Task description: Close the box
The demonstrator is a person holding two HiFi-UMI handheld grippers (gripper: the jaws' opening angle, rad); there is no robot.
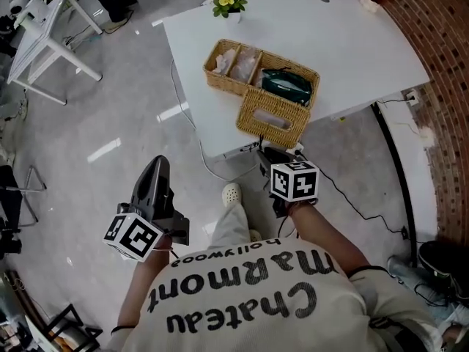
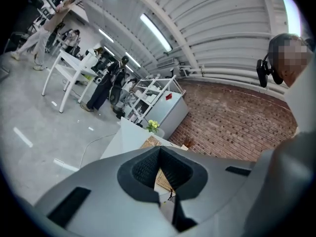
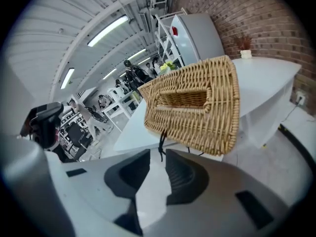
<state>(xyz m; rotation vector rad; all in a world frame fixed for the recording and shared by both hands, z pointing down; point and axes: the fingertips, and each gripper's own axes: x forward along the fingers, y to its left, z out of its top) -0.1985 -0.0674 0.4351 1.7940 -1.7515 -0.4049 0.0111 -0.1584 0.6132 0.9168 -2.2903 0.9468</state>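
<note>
A wicker box (image 1: 233, 64) stands on the white table (image 1: 352, 42) with its lid (image 1: 272, 117) swung open and hanging over the front edge. In the right gripper view the lid (image 3: 195, 105) fills the middle, with a thin black cord (image 3: 160, 143) dangling from it. My right gripper (image 1: 272, 154) is just below the lid, its jaws open, and the cord hangs at the gap between its tips (image 3: 158, 157) without being pressed. My left gripper (image 1: 155, 171) is shut and empty, held low over the floor left of the table. It (image 2: 159, 149) points toward the table.
A dark green thing (image 1: 287, 85) and pale items lie in the box's compartments. A pot of yellow flowers (image 1: 229, 2) stands at the table's back edge. Cables (image 1: 212, 169) trail on the floor under the table. A brick wall (image 1: 440, 57) runs along the right, and a white frame (image 1: 44, 31) stands far left.
</note>
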